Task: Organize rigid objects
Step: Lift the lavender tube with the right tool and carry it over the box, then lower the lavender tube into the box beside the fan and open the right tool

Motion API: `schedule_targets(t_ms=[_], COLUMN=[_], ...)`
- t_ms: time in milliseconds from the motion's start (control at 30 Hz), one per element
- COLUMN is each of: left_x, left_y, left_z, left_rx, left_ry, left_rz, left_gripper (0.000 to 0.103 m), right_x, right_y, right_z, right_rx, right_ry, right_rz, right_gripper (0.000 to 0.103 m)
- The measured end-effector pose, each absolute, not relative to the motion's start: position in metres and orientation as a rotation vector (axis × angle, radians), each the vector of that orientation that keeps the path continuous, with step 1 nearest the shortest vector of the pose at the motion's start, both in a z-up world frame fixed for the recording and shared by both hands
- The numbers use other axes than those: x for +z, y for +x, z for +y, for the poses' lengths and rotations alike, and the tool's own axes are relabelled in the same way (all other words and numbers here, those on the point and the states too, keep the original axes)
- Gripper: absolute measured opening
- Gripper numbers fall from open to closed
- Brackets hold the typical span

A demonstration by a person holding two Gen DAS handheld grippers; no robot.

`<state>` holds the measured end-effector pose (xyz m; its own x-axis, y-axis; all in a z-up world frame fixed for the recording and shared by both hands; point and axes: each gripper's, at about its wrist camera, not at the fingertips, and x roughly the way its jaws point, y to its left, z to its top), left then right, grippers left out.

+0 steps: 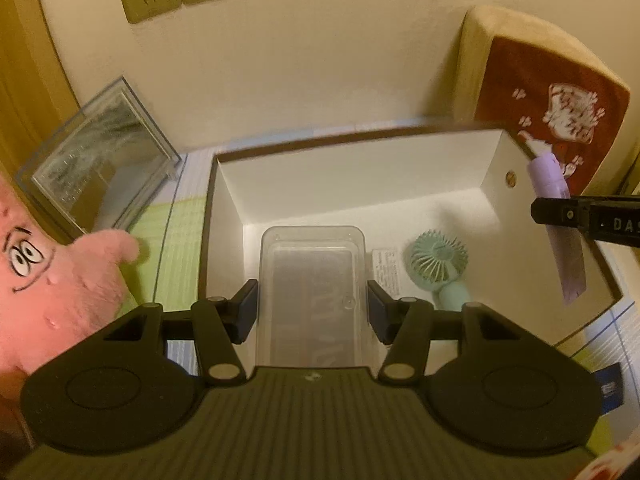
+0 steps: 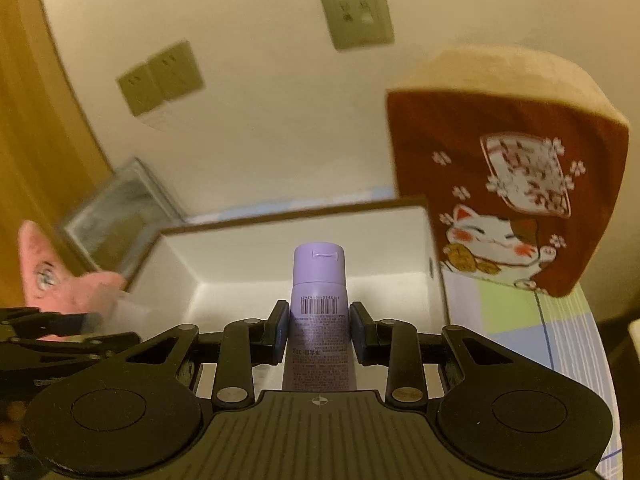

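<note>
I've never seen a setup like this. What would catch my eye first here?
Probably the big white box in the middle, with a mint handheld fan lying inside it. Over it, the left gripper holds a clear plastic container and the right gripper a purple tube. A pink star plush sits left of the box.

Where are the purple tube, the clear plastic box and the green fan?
purple tube [image 2: 319, 316]: right wrist view, barcode area.
clear plastic box [image 1: 312, 276]: left wrist view, lid centre.
green fan [image 1: 439, 258]: left wrist view, round grille.
</note>
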<state>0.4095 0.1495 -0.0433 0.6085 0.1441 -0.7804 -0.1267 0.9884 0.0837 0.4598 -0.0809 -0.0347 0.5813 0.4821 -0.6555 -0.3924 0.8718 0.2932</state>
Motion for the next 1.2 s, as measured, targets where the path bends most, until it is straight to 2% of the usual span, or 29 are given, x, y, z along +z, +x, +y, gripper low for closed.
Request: schedule_targets(t_ms=[333, 733, 800, 867, 933, 1200], left_x=[-0.079, -0.09, -0.088, -0.082, -0.074, -0.048], left_y=[0.423, 0.435, 0.435, 0.433, 0.431, 0.421], left_z=[0.154, 0.153, 0.155, 0.156, 0.158, 0.163], left_rx=[0.152, 0.137, 0.135, 0.134, 0.132, 0.124], left_ry=[0.025, 0.044, 0.038, 0.033, 0.027, 0.009], left_rz=[0.987, 1.008, 1.001, 0.983, 0.964, 0.927], left_gripper=[0.054, 0.054, 0.055, 0.055, 0.055, 0.056], right_x=[-0.081, -0.087, -0.085, -0.08, -0.074, -0.05], right_y=[0.478, 0.481, 0.482, 0.481, 0.479, 0.467], right_z=[-0.066, -0.053, -0.054, -0.057, -0.062, -0.083], right_rx=[0.453, 0.475, 0.479, 0.469, 0.46, 0.479], right_ry=[-0.032, -0.134, -0.135, -0.118, -0.091, -0.007], right_rz=[0.902, 0.919, 0.917, 0.901, 0.874, 0.833], right_gripper=[0.033, 0.033, 0.035, 0.048, 0.056, 0.058])
